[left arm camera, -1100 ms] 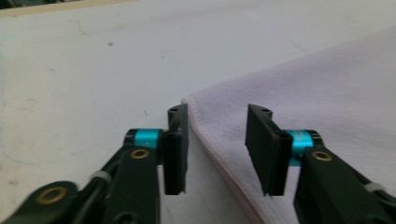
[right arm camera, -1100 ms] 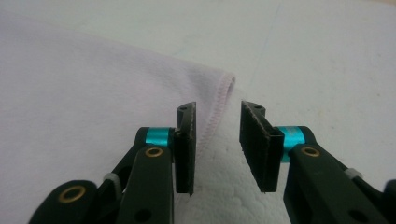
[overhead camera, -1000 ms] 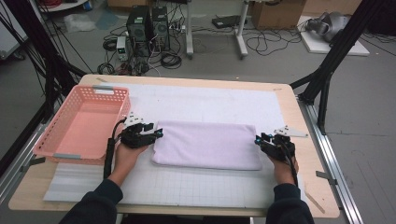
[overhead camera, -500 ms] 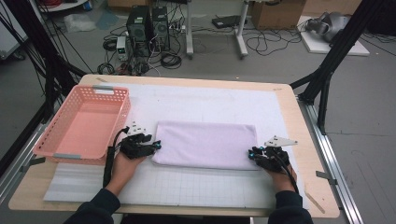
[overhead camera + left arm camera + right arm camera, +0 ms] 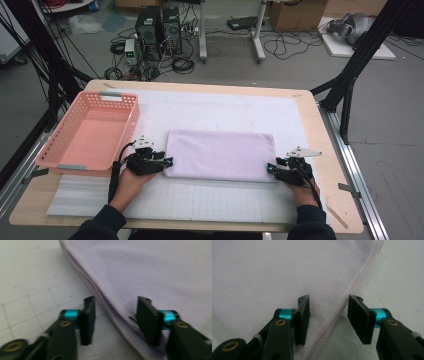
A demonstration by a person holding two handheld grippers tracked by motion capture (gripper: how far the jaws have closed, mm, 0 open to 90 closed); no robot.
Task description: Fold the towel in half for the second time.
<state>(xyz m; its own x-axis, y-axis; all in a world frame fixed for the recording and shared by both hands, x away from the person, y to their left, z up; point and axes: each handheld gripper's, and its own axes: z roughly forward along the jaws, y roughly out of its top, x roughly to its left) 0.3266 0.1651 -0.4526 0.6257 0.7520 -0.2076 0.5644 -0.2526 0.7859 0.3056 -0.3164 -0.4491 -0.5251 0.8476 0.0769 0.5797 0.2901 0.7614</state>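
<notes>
One overhead camera, two gripper-mounted close-ups

High view looks forward and down on the desk [image 5: 310, 120]; gripper views sit close, sharing the folded lilac towel [image 5: 220, 154] at centre frame.

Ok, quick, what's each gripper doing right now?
Left gripper: open, jaws closing astride the towel edge.
Right gripper: open, jaws just opened, towel hem between.

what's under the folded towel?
The folded lavender towel lies on the white gridded mat, which covers the wooden table. The mat shows on all sides of it. Whether anything lies beneath or between its layers cannot be seen; the cloth covers it.
</notes>
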